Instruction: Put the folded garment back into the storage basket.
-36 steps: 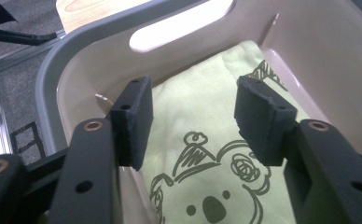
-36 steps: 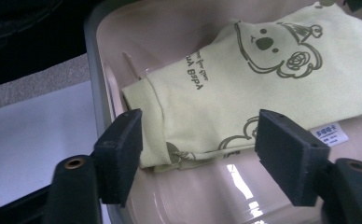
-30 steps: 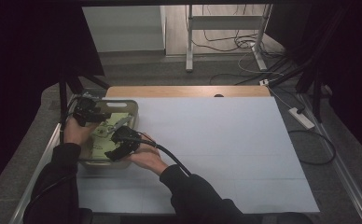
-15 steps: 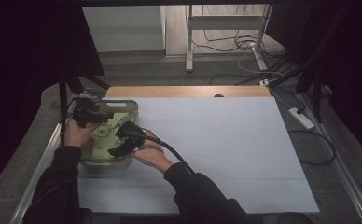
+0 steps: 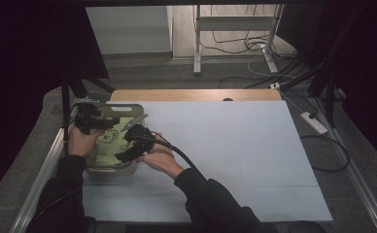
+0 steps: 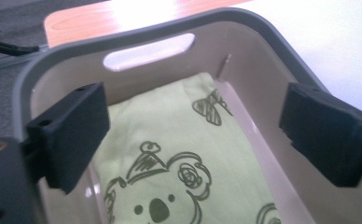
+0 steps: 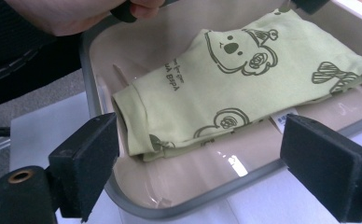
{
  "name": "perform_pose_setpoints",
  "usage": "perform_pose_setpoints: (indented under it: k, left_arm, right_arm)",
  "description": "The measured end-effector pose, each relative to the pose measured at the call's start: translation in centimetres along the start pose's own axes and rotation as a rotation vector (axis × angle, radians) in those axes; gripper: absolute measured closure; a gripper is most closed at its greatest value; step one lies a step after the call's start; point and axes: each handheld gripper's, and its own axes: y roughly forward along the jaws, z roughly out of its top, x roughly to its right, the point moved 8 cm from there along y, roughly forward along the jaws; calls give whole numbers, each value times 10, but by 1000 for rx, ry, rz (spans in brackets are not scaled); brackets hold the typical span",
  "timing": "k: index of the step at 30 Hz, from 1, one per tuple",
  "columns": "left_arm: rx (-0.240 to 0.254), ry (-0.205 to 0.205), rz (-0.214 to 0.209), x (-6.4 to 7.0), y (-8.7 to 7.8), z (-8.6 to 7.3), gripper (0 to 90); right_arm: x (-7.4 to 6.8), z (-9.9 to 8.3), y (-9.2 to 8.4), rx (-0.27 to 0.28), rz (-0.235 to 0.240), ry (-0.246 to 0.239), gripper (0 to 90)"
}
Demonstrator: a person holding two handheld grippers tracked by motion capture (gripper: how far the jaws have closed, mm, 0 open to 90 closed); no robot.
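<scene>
Lying folded inside the bin (image 5: 110, 169) at the left of the high view, the green cloth (image 7: 244, 84) is untouched: both the left gripper (image 6: 193, 140) and right gripper (image 7: 216, 158) hover with fingers spread wide, holding nothing. A good grasp would likely take the cloth's near folded edge, clear of the bin wall, on the desk (image 5: 235, 145).

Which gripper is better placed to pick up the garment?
Right gripper, probably: its open jaws face the garment's folded edge. The left gripper, also open, looks down on flat cloth.
</scene>
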Motion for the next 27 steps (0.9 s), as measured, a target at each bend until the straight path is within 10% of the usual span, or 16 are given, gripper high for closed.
perform_pose_setpoints:
  k: [27]
  left_arm:
    - [35,57,-19,34,-15,-6,0]
  right_arm:
    - [19,-17,-28,-11,-34,-26,20]
